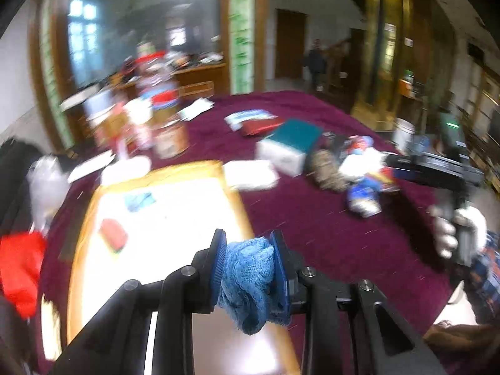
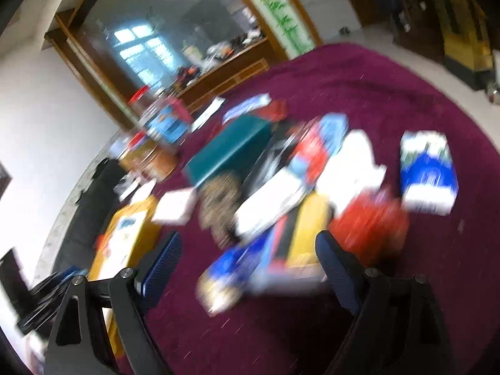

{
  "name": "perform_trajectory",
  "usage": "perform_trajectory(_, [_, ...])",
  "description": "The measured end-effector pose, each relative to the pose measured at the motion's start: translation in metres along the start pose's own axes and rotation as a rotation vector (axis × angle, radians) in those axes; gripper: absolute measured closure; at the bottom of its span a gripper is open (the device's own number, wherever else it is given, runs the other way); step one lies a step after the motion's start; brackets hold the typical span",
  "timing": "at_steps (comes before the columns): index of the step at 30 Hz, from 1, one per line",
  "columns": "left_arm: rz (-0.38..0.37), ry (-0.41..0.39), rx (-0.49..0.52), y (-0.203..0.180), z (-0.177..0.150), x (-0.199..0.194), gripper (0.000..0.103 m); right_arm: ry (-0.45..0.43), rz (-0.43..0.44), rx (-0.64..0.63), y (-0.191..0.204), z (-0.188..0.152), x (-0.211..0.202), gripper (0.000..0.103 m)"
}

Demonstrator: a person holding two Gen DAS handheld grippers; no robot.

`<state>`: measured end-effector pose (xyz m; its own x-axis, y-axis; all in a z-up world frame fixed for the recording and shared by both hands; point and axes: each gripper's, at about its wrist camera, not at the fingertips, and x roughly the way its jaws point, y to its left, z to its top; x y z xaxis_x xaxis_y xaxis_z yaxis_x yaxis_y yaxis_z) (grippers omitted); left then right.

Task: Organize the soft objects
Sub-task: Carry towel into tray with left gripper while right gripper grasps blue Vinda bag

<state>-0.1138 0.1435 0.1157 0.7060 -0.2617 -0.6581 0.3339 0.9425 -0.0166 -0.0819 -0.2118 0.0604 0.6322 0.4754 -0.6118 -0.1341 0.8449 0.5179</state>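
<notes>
My left gripper (image 1: 250, 243) is shut on a fluffy blue cloth (image 1: 250, 281) and holds it above the right edge of a white tray with a yellow rim (image 1: 156, 218). The tray holds a red item (image 1: 113, 236) and a light blue item (image 1: 139, 201). My right gripper (image 2: 248, 243) is open and empty, above a blurred pile of soft things (image 2: 297, 187) on the maroon tablecloth (image 2: 390, 93). The pile also shows in the left wrist view (image 1: 359, 172), with the right gripper's body (image 1: 437, 168) beside it.
A teal-topped box (image 1: 290, 147) and a white pack (image 1: 250, 175) lie behind the tray. Jars and boxes (image 1: 150, 118) crowd the back left. A red cloth (image 1: 18, 268) sits at the left edge. A blue and white pack (image 2: 428, 172) lies right of the pile.
</notes>
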Motion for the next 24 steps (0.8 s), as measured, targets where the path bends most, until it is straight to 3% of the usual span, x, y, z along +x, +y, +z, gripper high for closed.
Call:
perform_trajectory(4, [0.063,0.049,-0.11,0.049,-0.022,0.005,0.073,0.103,-0.006,-0.015,0.018,-0.019,0.018,0.017])
perform_trajectory(10, [0.077,0.052,-0.259,0.088,-0.041,0.011,0.073,0.153,-0.141,0.038,0.02,-0.01,0.065,0.017])
perform_trajectory(11, [0.068,0.049,-0.269,0.09,-0.043,0.011,0.073,0.141,-0.17,0.023,0.022,-0.008,0.069,0.024])
perform_trajectory(12, [0.059,0.047,-0.273,0.09,-0.046,0.009,0.073,0.147,-0.19,0.007,0.024,-0.007,0.073,0.049])
perform_trajectory(13, [0.058,0.046,-0.273,0.091,-0.048,0.008,0.073,0.155,-0.217,-0.013,0.026,-0.008,0.076,0.058])
perform_trajectory(14, [0.059,0.044,-0.274,0.092,-0.049,0.006,0.073,0.153,-0.233,-0.037,0.029,-0.01,0.076,0.058])
perform_trajectory(19, [0.06,0.034,-0.304,0.107,-0.054,-0.004,0.073,0.204,-0.196,-0.102,0.041,-0.03,0.061,0.06])
perform_trajectory(24, [0.055,0.053,-0.336,0.12,-0.053,0.001,0.073,0.233,-0.029,-0.134,0.068,-0.051,0.037,0.06])
